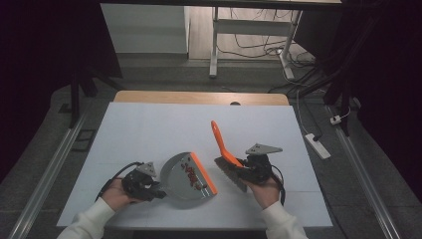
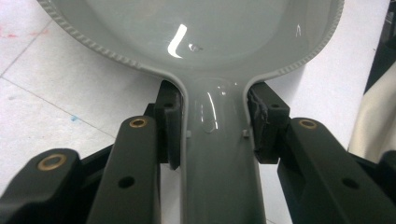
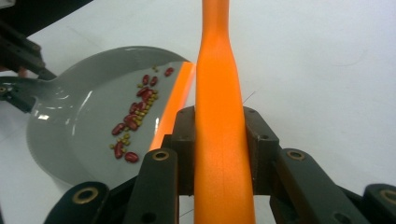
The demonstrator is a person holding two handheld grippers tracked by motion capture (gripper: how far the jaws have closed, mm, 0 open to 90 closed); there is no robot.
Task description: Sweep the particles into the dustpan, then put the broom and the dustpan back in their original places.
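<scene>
A grey dustpan with an orange lip rests on the white table, holding several red beans and small yellow-green ones. My left gripper is shut on the dustpan's grey handle, its pads pressing both sides. Right of the pan is an orange-handled brush with dark bristles touching the table. My right gripper is shut on the brush's orange handle, which rises between its jaws. From the right gripper view the dustpan lies to the left.
The white table sheet has open room across its back half, with a wooden edge behind. Beyond are a desk frame and floor cables; a power strip lies off the right side.
</scene>
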